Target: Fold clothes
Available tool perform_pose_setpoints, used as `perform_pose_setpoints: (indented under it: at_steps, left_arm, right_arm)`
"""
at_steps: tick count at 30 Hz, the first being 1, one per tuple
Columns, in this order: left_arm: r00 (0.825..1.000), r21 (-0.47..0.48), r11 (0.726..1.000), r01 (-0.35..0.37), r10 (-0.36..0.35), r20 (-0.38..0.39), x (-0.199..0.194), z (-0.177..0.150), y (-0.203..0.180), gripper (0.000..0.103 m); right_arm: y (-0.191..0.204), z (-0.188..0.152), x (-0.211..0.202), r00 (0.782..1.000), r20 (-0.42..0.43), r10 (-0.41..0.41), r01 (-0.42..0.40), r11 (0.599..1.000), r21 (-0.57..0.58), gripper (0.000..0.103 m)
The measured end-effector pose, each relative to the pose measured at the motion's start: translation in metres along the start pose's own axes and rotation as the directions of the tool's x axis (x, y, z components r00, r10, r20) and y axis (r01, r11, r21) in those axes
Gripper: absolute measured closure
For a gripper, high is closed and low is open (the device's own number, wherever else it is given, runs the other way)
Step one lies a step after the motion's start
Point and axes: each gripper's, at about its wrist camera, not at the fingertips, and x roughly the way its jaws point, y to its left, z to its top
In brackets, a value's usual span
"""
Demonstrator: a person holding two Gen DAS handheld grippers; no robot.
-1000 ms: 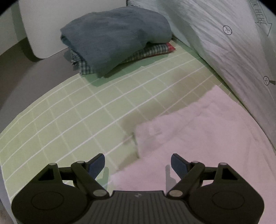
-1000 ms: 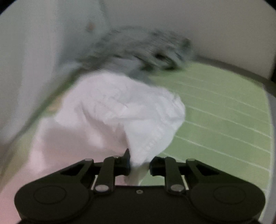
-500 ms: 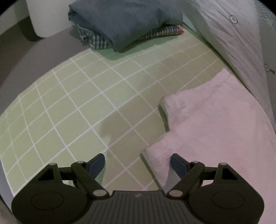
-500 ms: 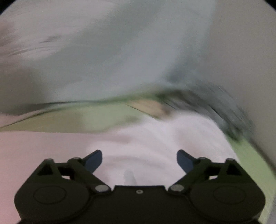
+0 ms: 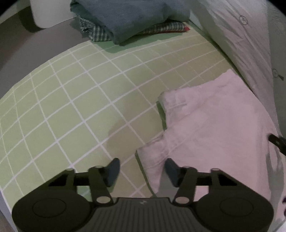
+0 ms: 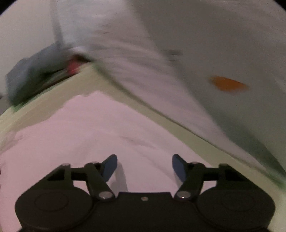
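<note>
A pale pink garment (image 5: 214,125) lies flat on the green checked sheet (image 5: 71,107), partly folded, its left edge stepped. My left gripper (image 5: 142,169) is open and empty, just above the garment's near left corner. In the right wrist view the same garment (image 6: 98,133) fills the lower half, blurred by motion. My right gripper (image 6: 143,166) is open and empty, low over the garment's middle. A dark bit of the right gripper (image 5: 277,142) shows at the right edge of the left wrist view.
A stack of folded clothes, blue on top of checked fabric (image 5: 128,19), sits at the far end of the sheet. A white crumpled plastic sheet (image 5: 250,44) rises along the right side. A white box (image 5: 48,12) stands at the far left.
My right gripper let go of the pink garment's corner, opened, and swung over the flattened garment. My left gripper moved nearer the garment's left edge and stayed open.
</note>
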Motion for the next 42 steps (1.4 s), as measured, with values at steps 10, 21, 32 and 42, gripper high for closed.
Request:
perform_pose_setpoints:
  at_steps: [10,21,32,42]
  left_arm:
    - [1.0,-0.005,1.0,0.028,-0.028,-0.001,0.003,-0.006,-0.014,0.094]
    - [0.976,0.086,0.989,0.119,-0.132,0.172,-0.058,0.009,-0.032,0.097]
    - [0.964,0.001,0.992,0.124,-0.121,0.238,-0.029,0.053,-0.032,0.096]
    - [0.987,-0.042,0.998,0.046,-0.039,0.157,0.012,0.034,-0.001,0.039]
  right_arm:
    - [0.004,0.011,0.022,0.986,-0.045,0.161,-0.163,0.985,-0.053,0.1]
    - [0.005,0.033,-0.047,0.98,0.188,0.066,-0.053,0.996,-0.077,0.102]
    - [-0.019,0.076,-0.016,0.973,0.232,0.008,-0.016,0.999,0.032,0.1]
    - [-0.014,0.015,0.004,0.977,0.063,-0.205,0.185,0.954,0.236,0.021]
